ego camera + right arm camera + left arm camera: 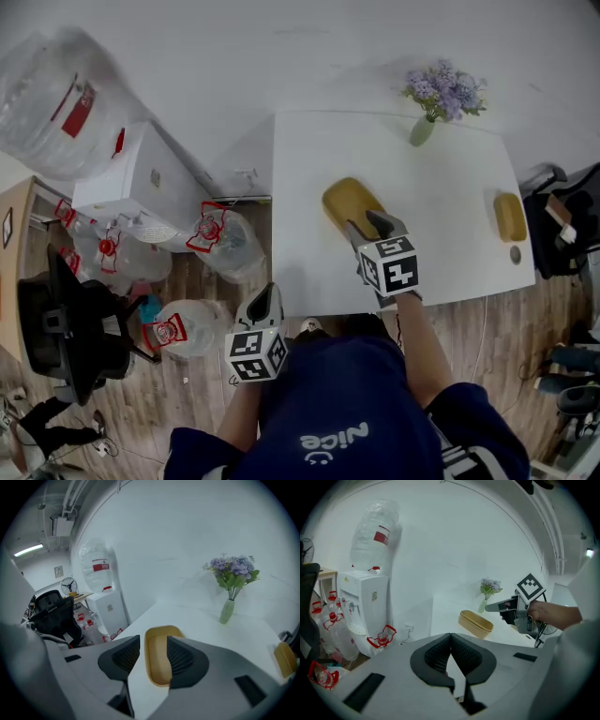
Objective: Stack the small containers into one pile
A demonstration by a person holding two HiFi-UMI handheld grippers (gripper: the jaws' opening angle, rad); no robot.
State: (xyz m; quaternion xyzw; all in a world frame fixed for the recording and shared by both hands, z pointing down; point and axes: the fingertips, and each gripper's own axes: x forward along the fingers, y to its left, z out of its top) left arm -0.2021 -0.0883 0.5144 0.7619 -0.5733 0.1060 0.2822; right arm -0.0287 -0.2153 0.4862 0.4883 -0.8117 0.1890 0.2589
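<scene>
The right tongs [371, 225] are hovering just above the near end of the yellow container pile [349, 202], which is sitting left of centre on the white tabletop [441, 267]. Their jaws are standing wide and gripping nothing. In the right gripper view the pile is showing between them, but the pads are not pressing on it. In the left gripper view the pile is presenting two rims, one above the other, so it is judged to be two containers nested. The left tongs [265, 302] are hanging off the tabletop's near edge, jaws together, carrying nothing. A lone yellow container [510, 217] is lying near the right edge, well apart from the pile. Assessment: stacking is partly complete, with the lone yellow container still needing to be fetched and set on top.
</scene>
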